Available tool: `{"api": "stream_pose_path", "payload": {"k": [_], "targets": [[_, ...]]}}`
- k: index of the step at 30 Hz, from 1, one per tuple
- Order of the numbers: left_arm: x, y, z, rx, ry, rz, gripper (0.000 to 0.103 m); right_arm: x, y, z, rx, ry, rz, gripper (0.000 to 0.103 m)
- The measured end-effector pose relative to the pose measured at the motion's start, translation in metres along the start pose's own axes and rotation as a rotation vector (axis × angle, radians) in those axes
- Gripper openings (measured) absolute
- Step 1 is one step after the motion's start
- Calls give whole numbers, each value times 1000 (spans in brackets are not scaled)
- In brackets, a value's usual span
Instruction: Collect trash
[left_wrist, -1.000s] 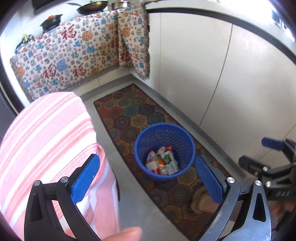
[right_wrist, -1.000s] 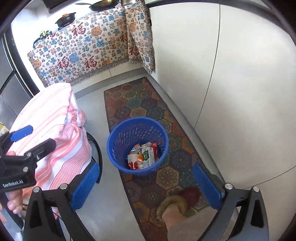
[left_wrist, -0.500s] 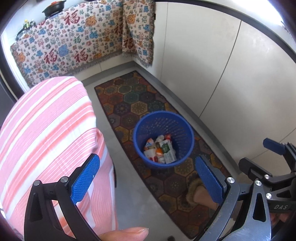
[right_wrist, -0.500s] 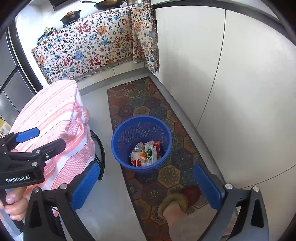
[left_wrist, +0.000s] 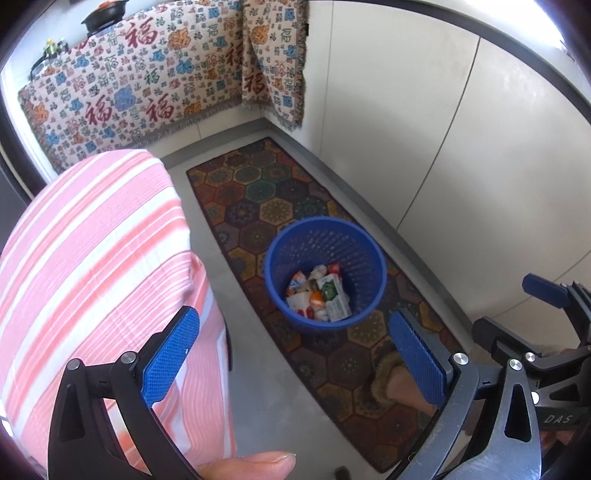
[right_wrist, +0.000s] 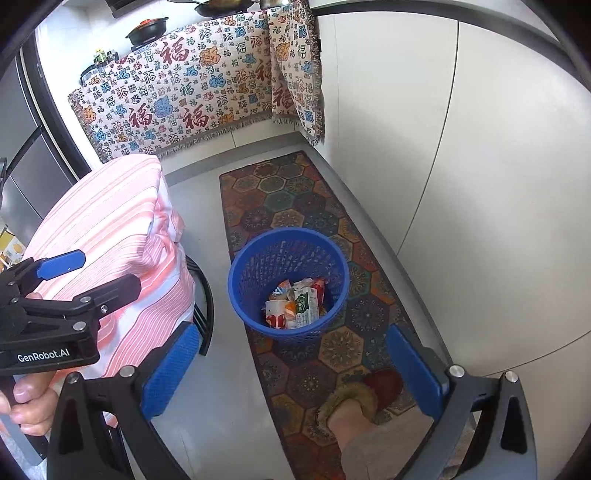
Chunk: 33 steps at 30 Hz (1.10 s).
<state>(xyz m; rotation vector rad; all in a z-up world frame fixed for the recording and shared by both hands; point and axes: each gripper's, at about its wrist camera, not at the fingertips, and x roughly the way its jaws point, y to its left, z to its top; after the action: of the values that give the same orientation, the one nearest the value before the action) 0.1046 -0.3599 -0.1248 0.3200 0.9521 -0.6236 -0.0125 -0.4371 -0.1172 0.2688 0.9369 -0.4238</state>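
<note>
A blue perforated plastic wastebasket (right_wrist: 288, 284) stands upright on a long runner rug (right_wrist: 295, 206) patterned with coloured hexagons, near a pale cabinet wall (right_wrist: 461, 166). At the bottom of the basket lies the collected trash (right_wrist: 295, 304): crumpled drink cartons and wrappers, among them a white carton with green print and a white and red one.

Both grippers hang above the floor, empty. The right gripper (right_wrist: 291, 371) has its blue-padded fingers (right_wrist: 170, 369) spread wide apart, the basket showing between them lower down. The left gripper (left_wrist: 295, 360) is likewise spread wide with nothing between its pads. In the right wrist view the left gripper appears at the left edge, held by the person's hand (right_wrist: 26, 410).

Left of the basket, a seat is draped in pink and white striped cloth (right_wrist: 110, 240). A foot in a red slipper with a fuzzy trim (right_wrist: 364, 391) stands on the rug just in front of the basket. Farther back, a cream cloth printed with red characters (right_wrist: 184, 99) hangs over a counter, with a dark pot (right_wrist: 146, 31) on top.
</note>
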Motion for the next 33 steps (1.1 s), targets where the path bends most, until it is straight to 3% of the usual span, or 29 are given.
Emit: {"api": "stream_pose_path", "payload": {"k": [33], "targets": [[1, -2, 0, 15, 9, -6, 102, 0, 1, 0, -14, -4, -2, 103]]}}
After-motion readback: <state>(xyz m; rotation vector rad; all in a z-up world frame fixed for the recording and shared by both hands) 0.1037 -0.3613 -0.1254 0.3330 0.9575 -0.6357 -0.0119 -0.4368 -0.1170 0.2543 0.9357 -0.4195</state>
